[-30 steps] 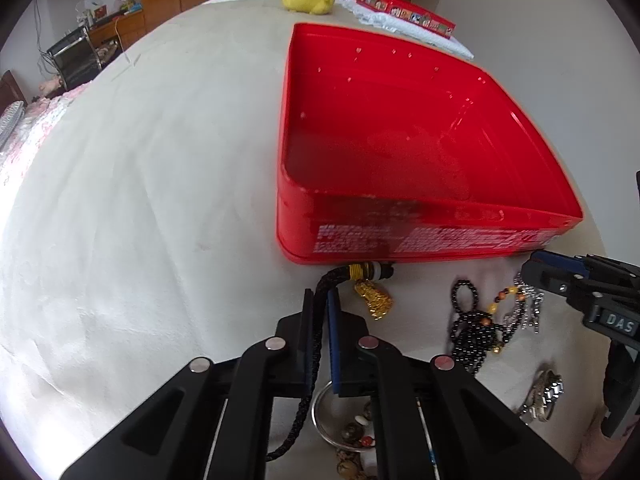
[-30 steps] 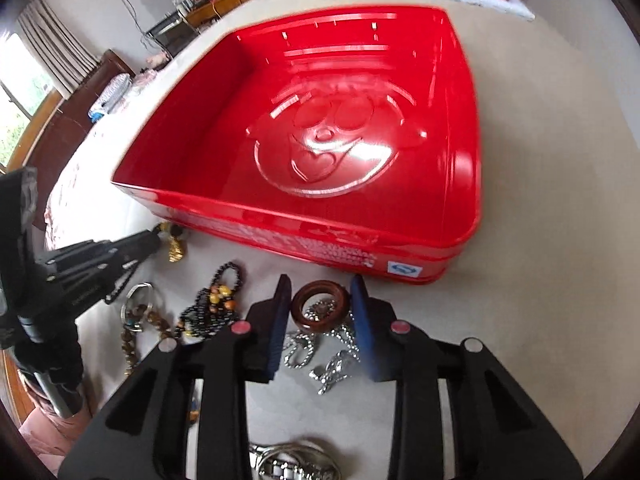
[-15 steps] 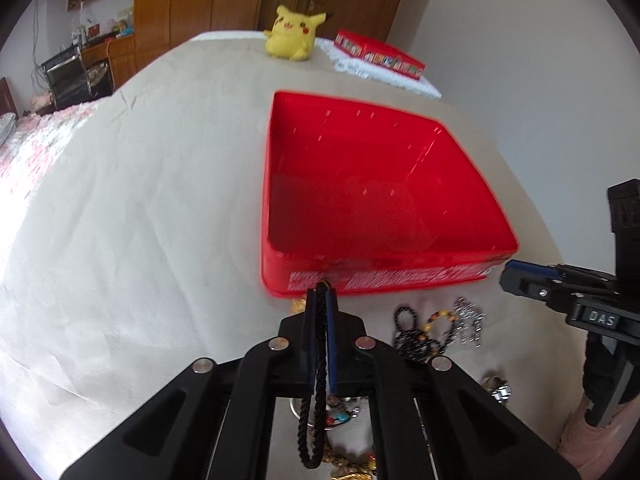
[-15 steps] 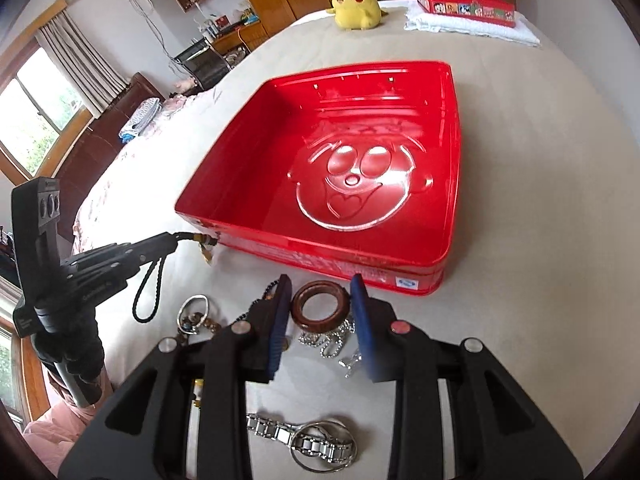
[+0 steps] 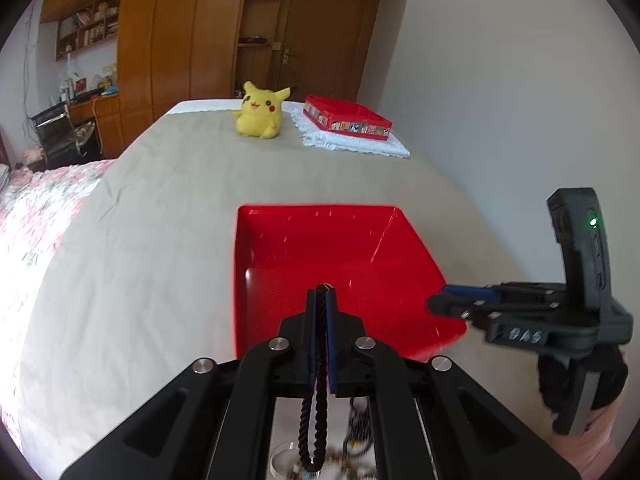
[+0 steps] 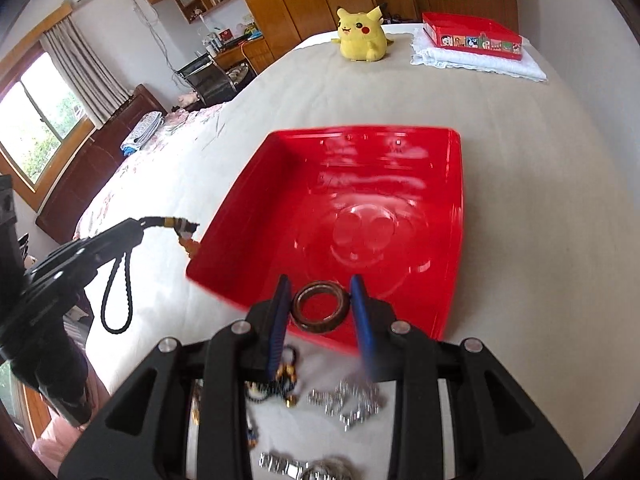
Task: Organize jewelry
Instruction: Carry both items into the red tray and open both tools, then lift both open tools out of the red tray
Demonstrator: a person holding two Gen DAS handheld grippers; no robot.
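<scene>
Right wrist view, brown ring (image 6: 319,307) in right tongs (image 6: 321,312), over red tray (image 6: 452,280) near rim

Both grippers are black with silver screws and blue pads; the right gripper (image 5: 438,298) bears a green light.

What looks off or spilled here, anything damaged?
Nothing damaged. The red tray holds nothing so far; loose jewelry lies scattered on the bedspread beside it. Left tool pinches a black cord; right tool holds a brown ring.
</scene>
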